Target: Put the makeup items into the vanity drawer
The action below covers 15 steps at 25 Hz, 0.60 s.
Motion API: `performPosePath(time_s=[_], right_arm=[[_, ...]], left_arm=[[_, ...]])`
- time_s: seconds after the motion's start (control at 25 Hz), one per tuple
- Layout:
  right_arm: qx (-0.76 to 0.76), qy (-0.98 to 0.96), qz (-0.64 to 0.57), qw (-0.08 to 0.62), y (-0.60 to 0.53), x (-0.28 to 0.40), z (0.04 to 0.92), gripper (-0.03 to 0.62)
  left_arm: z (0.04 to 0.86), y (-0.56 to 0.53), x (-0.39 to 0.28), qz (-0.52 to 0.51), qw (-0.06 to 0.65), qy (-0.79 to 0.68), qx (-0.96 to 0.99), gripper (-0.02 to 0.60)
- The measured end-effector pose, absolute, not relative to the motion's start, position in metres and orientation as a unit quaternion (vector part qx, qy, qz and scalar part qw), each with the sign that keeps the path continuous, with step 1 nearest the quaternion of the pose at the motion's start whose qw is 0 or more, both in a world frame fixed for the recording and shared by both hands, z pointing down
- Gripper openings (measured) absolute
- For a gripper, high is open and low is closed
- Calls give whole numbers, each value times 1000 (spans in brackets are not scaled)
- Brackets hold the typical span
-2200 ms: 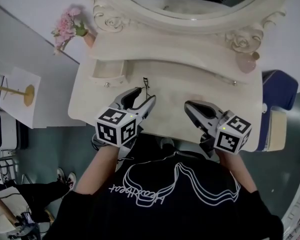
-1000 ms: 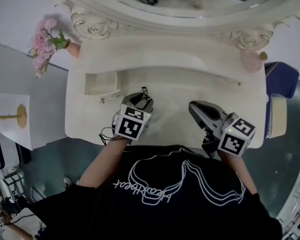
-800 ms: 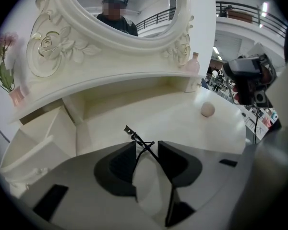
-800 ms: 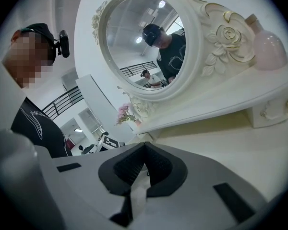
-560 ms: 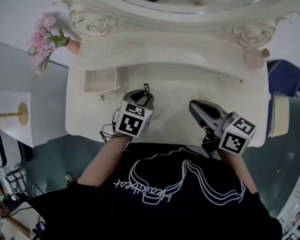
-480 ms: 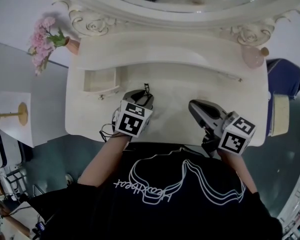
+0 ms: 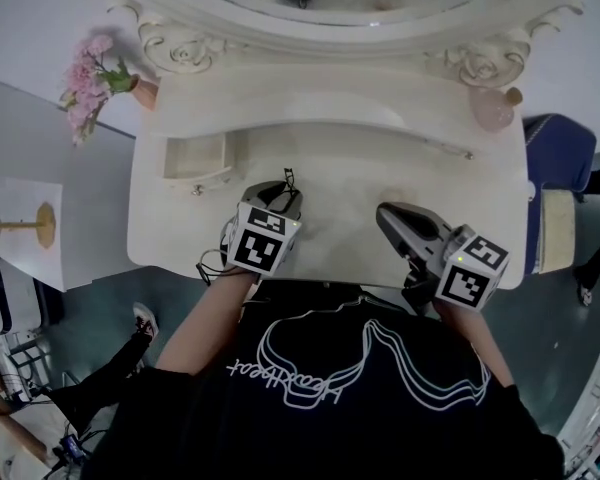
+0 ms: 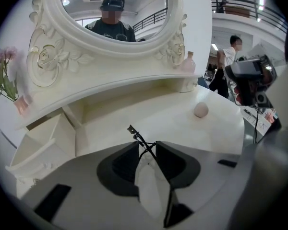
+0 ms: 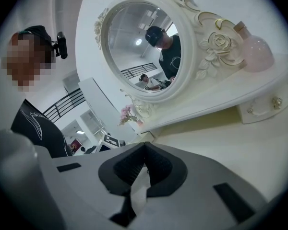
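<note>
A black wire eyelash curler (image 8: 137, 138) sticks out from between the tips of my left gripper (image 8: 146, 145), whose jaws have just been closing on it. From above, that gripper (image 7: 283, 190) hangs over the vanity top with the curler (image 7: 288, 176) pointing toward the mirror. The small left drawer (image 7: 193, 176) stands open just left of it, its wall (image 8: 48, 138) close by. A round beige makeup sponge (image 8: 200, 109) lies on the top further right. My right gripper (image 7: 385, 213) is shut with nothing in it (image 9: 144, 145), low over the right half.
A pink perfume bottle (image 7: 493, 111) stands on the back shelf at right, pink flowers (image 7: 95, 78) at left. The oval mirror (image 9: 144, 51) rises behind. A closed small drawer with knobs (image 9: 264, 107) sits at the right. A blue chair (image 7: 555, 158) is beside the table.
Since the earliest frame my left gripper has tipped downward, and its jaws have narrowed around the curler. Over the last second both grippers have stayed almost in place.
</note>
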State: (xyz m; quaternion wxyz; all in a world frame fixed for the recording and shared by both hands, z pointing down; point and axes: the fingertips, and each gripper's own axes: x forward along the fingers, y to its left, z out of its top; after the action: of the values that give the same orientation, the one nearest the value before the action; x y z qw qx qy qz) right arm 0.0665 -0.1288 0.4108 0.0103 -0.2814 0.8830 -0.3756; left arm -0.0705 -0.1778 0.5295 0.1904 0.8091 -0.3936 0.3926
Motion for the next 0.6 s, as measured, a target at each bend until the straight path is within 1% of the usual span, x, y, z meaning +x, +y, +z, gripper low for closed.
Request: performPosePath(time_s=[0.24, 0.6], right_arm=[[-272, 890, -366, 13, -118, 73, 401, 3], [-249, 905, -343, 20, -106, 71, 380, 3]], left_arm=[[509, -168, -69, 368, 187, -417, 810, 114], [463, -161, -74, 326, 162, -458, 811, 114]])
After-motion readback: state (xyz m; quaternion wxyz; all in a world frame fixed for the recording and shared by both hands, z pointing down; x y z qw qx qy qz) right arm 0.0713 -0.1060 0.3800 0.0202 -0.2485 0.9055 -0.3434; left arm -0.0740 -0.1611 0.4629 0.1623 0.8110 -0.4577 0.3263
